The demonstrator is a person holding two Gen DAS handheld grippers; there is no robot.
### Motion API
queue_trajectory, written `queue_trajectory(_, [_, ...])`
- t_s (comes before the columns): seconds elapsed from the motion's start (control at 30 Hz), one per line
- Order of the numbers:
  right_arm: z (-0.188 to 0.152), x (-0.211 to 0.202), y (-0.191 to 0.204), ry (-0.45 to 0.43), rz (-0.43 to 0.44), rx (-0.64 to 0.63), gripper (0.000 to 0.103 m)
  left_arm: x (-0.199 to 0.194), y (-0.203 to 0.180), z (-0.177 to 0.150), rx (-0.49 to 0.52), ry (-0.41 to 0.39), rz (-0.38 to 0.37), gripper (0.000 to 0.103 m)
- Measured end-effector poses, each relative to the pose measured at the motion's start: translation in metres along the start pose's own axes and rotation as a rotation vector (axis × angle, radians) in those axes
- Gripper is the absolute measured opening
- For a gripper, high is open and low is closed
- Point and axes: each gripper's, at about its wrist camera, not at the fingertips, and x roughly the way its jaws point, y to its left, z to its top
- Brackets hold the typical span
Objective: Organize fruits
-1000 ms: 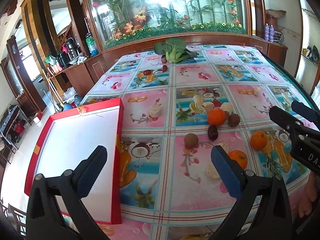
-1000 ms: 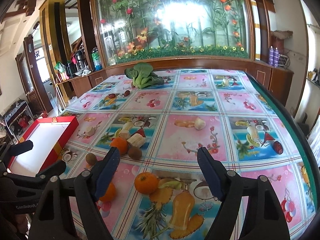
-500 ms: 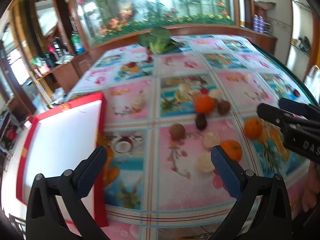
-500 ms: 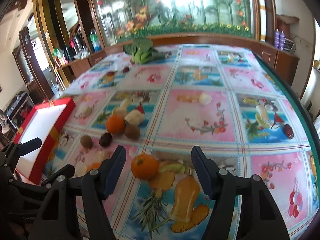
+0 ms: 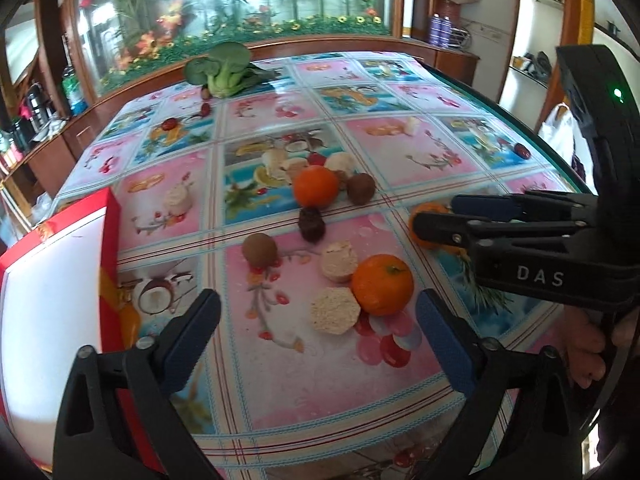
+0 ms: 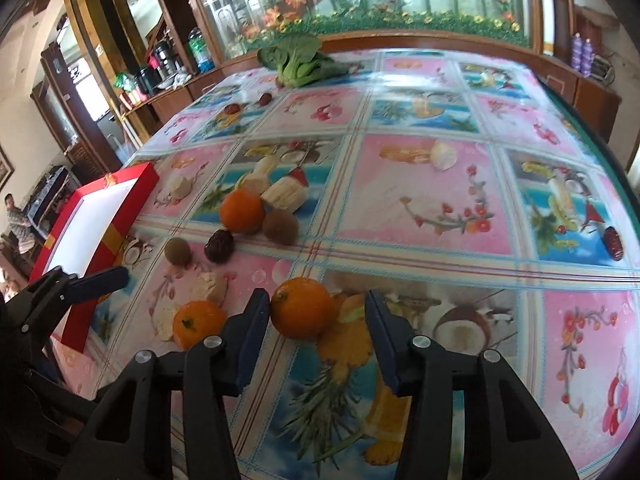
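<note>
Three oranges lie on the fruit-print tablecloth. My right gripper (image 6: pixel 316 312) is open, its jaws on either side of the near orange (image 6: pixel 303 307), not touching it. My left gripper (image 5: pixel 318 312) is open and empty above the table, with a second orange (image 5: pixel 382 285) and two pale round cakes (image 5: pixel 335 310) between its jaws' line. A third orange (image 5: pixel 315 185) sits farther back beside a brown kiwi (image 5: pixel 361 188), a dark wrinkled fruit (image 5: pixel 311 223) and another kiwi (image 5: pixel 260 249). The right gripper (image 5: pixel 436 220) reaches in from the right in the left wrist view.
A red box with a white inside (image 5: pixel 48 280) sits at the table's left edge. A green leafy vegetable (image 5: pixel 224 70) and small red dates (image 5: pixel 170 123) lie at the far end. Another date (image 6: pixel 612 242) lies at the right. A wooden cabinet with a glass flower panel stands behind.
Both grippers have moved forward and down toward the fruit. My right gripper's jaws have narrowed and now flank the near orange.
</note>
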Motion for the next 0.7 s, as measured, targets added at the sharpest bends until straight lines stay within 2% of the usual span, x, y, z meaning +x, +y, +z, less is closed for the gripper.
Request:
queue_trajectory(0.17, [0.001, 0.002, 0.000, 0.005, 0.025, 0.005, 0.043, 0.004, -0.004, 0.001, 0.019, 0.016, -0.050, 0.080])
queue_trajectory(0.27, [0.002, 0.003, 0.001, 0.019, 0.074, 0.006, 0.029, 0.005, -0.007, 0.002, 0.035, 0.020, -0.064, 0.076])
queue_trajectory(0.4, [0.003, 0.003, -0.003, 0.016, 0.085, 0.033, 0.029, 0.008, -0.013, 0.006, 0.059, 0.028, -0.086, 0.066])
queue_trajectory(0.5, [0.004, 0.001, -0.011, -0.003, 0.049, 0.078, 0.029, 0.013, -0.018, 0.008, 0.076, 0.046, -0.092, 0.058])
queue_trajectory(0.7, [0.006, -0.002, -0.020, -0.022, 0.050, 0.133, 0.029, 0.020, -0.024, 0.011, 0.098, 0.057, -0.079, 0.053])
